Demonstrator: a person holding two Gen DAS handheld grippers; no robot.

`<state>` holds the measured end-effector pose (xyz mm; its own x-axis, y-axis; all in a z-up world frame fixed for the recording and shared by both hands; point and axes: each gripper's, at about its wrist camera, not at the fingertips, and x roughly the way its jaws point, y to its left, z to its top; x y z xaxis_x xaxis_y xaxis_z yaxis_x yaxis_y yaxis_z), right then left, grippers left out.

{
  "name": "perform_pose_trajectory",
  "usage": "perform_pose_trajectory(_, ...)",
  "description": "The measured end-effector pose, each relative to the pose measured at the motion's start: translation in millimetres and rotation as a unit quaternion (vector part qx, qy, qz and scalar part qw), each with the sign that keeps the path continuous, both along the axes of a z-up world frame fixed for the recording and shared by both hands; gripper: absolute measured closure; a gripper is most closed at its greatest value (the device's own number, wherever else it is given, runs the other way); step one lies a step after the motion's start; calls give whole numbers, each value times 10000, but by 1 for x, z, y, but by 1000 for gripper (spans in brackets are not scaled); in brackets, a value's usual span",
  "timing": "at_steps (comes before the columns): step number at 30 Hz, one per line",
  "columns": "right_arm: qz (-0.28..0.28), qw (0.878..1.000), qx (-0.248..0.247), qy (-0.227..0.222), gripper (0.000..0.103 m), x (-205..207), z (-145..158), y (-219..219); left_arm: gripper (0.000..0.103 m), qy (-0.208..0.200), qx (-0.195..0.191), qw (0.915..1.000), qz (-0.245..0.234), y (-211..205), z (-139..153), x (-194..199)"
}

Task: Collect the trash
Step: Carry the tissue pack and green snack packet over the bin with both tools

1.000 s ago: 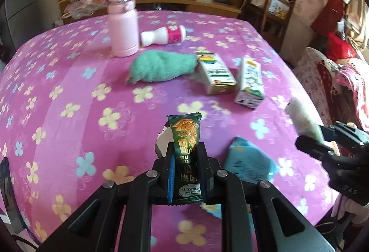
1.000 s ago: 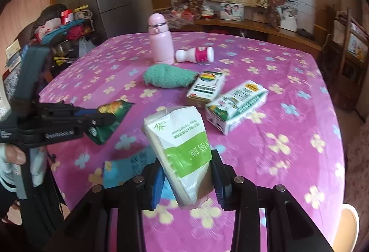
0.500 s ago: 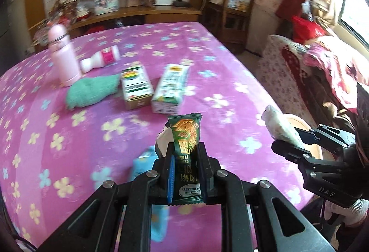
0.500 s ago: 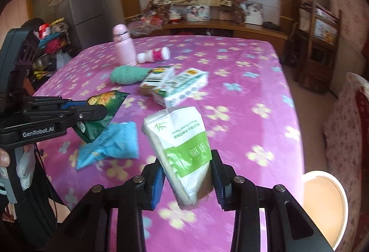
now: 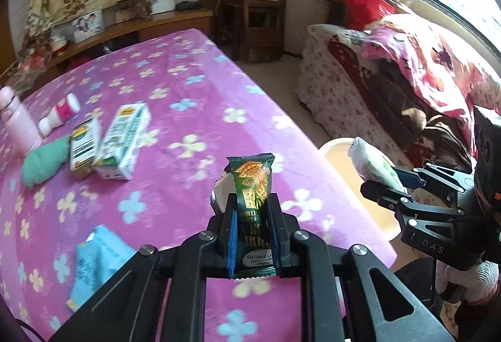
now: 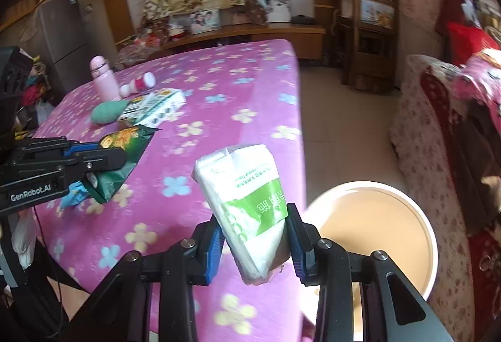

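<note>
Green biscuit wrapper (image 5: 252, 210), clamped upright in the left tongs (image 5: 252, 235) above the surface (image 5: 194, 97); thin foil, likely light and crushable, best pinched across its flat faces. Right tongs (image 6: 254, 235) grip a soft tissue pack (image 6: 247, 201), probably light and yielding, near the bin (image 6: 429, 235) that stands on the floor beside the surface edge. Bin interior appears empty where visible. Cartons (image 5: 122, 144), a blue packet (image 5: 94, 260) and bottles (image 5: 18, 122) lie on the surface.
</note>
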<state>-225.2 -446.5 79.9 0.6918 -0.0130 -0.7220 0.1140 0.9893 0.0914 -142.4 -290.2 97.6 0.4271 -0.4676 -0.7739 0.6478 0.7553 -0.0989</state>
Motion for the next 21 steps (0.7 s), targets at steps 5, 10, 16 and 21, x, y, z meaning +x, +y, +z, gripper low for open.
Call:
perform_pose_trajectory(5,-326,9995,20,21,64,-15,-4,-28,84,18,29,9998,-197,-29,-4,-7)
perform_pose_trajectory(10,-574,9983,74,69,64,-27,-10,-51,84,46,75,9993,-363,-55,-10,-14)
perform_pose_trajectory(16,-829,9964,105,138,64,-40,-17,-73,85,132,65,9983,-564,-81,-15,-20)
perform_pose_trajectory(21,-1035,9942,200,226,64,-48,-27,-91,85,197,54,9972,-713,-101,-20,-24)
